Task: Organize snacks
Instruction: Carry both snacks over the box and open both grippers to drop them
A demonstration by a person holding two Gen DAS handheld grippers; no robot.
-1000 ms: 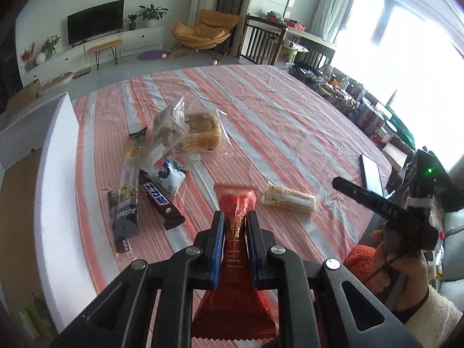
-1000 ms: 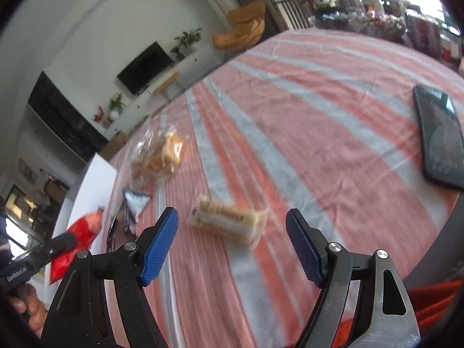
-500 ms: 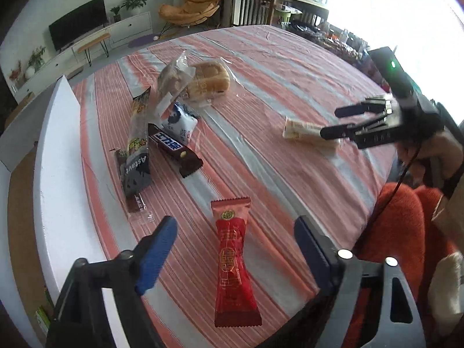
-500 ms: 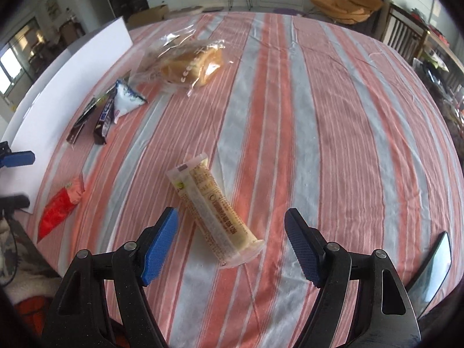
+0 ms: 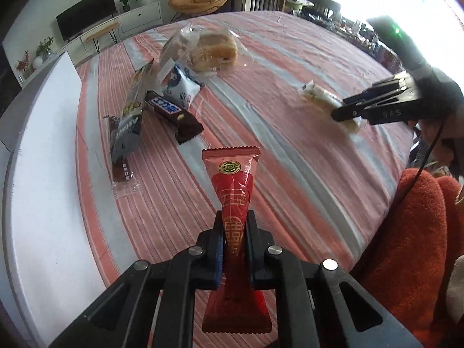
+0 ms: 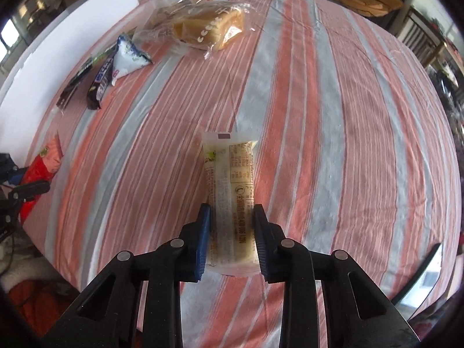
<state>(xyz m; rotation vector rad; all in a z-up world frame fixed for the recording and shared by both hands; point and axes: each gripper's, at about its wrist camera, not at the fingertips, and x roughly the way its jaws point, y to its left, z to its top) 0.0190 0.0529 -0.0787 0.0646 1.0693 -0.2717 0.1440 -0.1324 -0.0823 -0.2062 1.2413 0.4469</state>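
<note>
The left tongs [image 5: 234, 242] grip the red snack packet [image 5: 233, 203] tightly — the right tongs [image 6: 232, 233] are closing around the pale wrapped cake [image 6: 232, 197] on the table [image 6: 319, 116].

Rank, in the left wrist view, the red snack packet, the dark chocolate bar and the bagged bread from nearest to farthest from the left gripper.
1. Red snack packet: pinched in the left gripper, bottom centre.
2. Dark chocolate bar: on the striped cloth, up and to the left.
3. Bagged bread: farthest, beyond the bar, near the top.
</note>
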